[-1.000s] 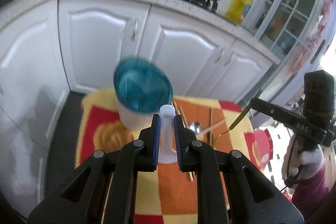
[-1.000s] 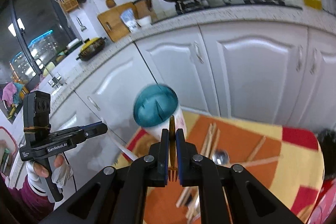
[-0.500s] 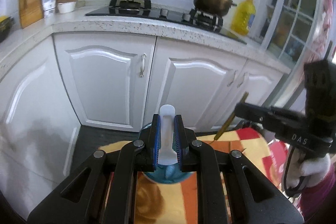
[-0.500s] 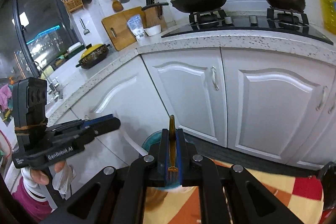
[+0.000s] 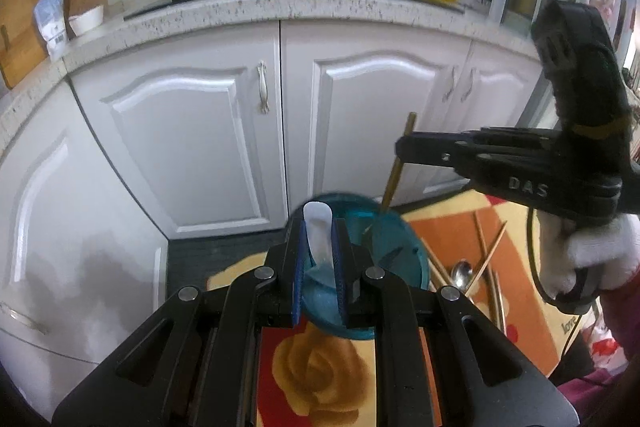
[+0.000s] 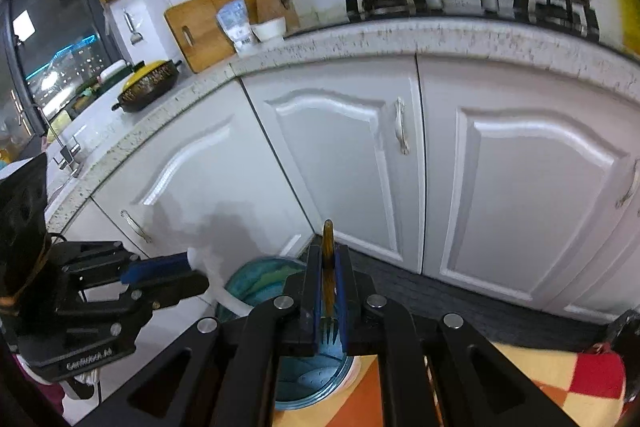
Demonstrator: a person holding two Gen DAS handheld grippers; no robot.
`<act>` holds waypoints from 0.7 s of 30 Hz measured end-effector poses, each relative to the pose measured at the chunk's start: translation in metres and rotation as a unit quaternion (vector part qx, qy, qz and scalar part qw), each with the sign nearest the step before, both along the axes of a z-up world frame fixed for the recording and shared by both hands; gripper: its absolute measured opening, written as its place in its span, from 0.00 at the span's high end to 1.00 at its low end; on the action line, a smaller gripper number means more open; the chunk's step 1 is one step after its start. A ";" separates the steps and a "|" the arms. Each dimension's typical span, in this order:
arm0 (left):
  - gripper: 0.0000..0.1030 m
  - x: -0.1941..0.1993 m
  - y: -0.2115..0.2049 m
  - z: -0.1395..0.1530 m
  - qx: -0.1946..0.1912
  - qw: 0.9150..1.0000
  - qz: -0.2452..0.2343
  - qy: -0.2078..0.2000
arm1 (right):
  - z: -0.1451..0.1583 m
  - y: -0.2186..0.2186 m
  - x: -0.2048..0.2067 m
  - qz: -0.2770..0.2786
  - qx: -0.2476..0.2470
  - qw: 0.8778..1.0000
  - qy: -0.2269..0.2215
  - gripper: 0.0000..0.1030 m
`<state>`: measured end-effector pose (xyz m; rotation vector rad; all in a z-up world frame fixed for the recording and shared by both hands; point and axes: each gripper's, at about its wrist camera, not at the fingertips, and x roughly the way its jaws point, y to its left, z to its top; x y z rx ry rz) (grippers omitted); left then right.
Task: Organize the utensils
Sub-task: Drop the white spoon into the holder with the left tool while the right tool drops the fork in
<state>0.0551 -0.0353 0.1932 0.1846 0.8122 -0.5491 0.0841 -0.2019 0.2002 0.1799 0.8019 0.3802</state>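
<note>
1. The left hand-held gripper (image 5: 319,259) is clamped on a white spoon (image 5: 318,235), handle up; directly below it sits the teal holder cup (image 5: 384,251).
2. The right hand-held gripper (image 6: 329,291) is clamped on a gold fork (image 6: 329,267), tines down over the cup's opening; chopsticks (image 5: 486,259) lie on the patterned cloth (image 5: 320,367) beyond.

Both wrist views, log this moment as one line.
left gripper: shut on white spoon | right gripper: shut on fork | both over teal cup

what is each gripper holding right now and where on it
Left gripper: white spoon, pinched on its handle. Right gripper: gold fork, pinched low on the handle, near its prongs.
</note>
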 end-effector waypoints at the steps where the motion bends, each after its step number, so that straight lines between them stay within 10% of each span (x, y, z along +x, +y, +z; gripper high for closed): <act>1: 0.89 -0.001 0.000 -0.004 -0.001 1.000 0.001 -0.001 | -0.005 0.001 0.002 0.000 0.000 1.000 0.006 0.94; 11: 0.89 -0.001 0.006 -0.013 -0.016 0.999 0.025 0.024 | -0.050 -0.002 0.013 0.002 0.034 0.997 0.069 0.93; 15: 0.89 -0.001 0.007 -0.012 -0.022 0.999 0.037 0.028 | -0.041 -0.011 -0.003 -0.003 0.048 0.997 0.059 0.69; 21: 0.97 0.005 0.006 -0.001 -0.008 1.000 0.026 0.013 | -0.033 -0.025 -0.026 -0.011 0.069 0.995 0.064 0.67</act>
